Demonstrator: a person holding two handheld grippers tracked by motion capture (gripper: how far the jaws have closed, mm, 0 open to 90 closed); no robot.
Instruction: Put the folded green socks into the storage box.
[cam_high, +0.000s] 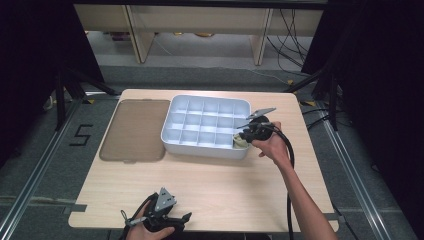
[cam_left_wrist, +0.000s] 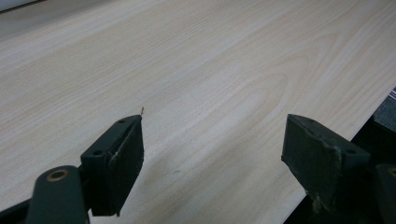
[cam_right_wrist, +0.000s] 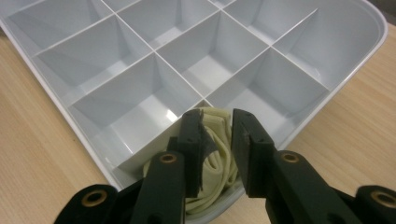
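Note:
A white tray (cam_high: 206, 146) divided into several compartments stands at the far middle of the table. A folded pale yellow cloth (cam_high: 240, 143) lies in its near right corner compartment. My right gripper (cam_high: 246, 135) is at that corner, a hand holding it. In the right gripper view the jaws (cam_right_wrist: 217, 119) stand a little apart over the cloth (cam_right_wrist: 215, 156), which shows in the gap between them and is not pinched; the tray's rim (cam_right_wrist: 56, 108) runs to the left. My left gripper (cam_high: 181, 220) rests at the table's near edge, open (cam_left_wrist: 212, 135) over bare wood.
A flat brown lid (cam_high: 134, 129) lies to the left of the tray. The other compartments hold nothing. Bare wood (cam_high: 215, 182) stretches between the tray and the near edge. Black cables trail from both grippers. Tripod legs stand around the table.

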